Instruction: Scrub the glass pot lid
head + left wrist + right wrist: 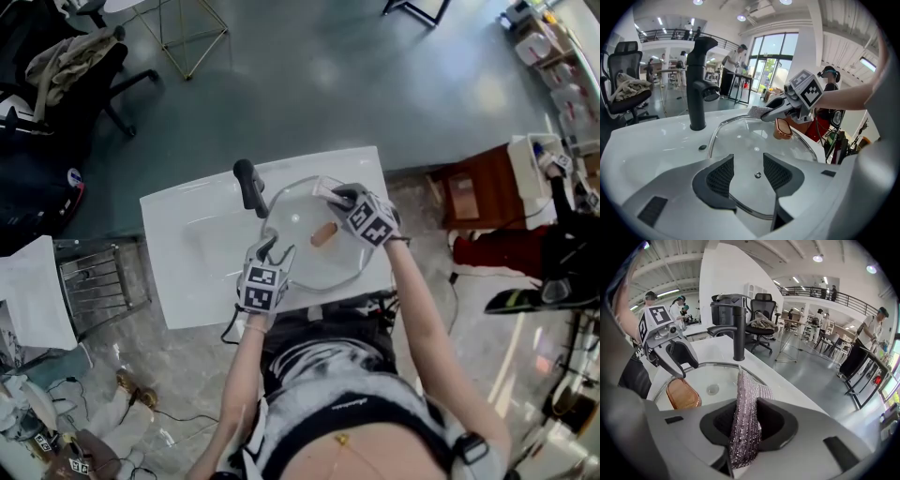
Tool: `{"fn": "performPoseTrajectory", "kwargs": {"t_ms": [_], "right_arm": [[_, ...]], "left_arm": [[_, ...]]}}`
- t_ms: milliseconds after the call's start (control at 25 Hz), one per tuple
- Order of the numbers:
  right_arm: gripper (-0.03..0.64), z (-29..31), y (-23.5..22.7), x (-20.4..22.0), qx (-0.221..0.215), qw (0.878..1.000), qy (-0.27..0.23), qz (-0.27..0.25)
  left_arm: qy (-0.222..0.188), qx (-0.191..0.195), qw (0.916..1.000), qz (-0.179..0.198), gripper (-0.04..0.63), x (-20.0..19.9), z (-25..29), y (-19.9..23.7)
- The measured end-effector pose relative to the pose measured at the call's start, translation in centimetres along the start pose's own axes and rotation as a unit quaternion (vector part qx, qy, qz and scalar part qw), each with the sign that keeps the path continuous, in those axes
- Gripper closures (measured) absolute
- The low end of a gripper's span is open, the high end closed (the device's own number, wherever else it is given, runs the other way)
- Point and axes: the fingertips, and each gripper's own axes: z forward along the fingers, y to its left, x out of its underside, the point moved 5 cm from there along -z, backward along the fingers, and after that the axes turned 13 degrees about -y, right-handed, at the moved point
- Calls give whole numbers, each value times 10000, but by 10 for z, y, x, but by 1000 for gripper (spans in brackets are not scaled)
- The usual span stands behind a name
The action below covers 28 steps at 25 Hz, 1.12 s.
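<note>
The round glass pot lid [295, 220] lies flat over the sunken basin of a white table [187, 234], its copper-coloured oblong handle [783, 129] facing up. The left gripper [747, 173] is at the lid's near rim with its fingers [721, 178] spread, the rim and a strip of glass showing in the gap; I cannot tell if they touch it. The right gripper [745, 423] has its fingers pinching a silvery mesh scrubbing cloth [746, 413], whose free end reaches the lid's far edge. Just beyond that edge stands a black tap [249, 186], close to both grippers. A black office chair [56, 75] draped with beige fabric stands well apart on the grey floor.
</note>
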Motion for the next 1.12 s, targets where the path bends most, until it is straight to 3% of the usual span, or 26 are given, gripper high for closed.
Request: {"fn": "performPoseTrajectory", "kwargs": {"t_ms": [440, 1120], "right_arm": [[520, -36, 4, 28, 631, 9962, -243, 548], [520, -78, 49, 52, 927, 9915, -284, 872]], "left_arm": [[-27, 29, 10000, -24, 388, -5, 1, -1], [24, 66, 9999, 111, 388, -8, 0, 0]]}}
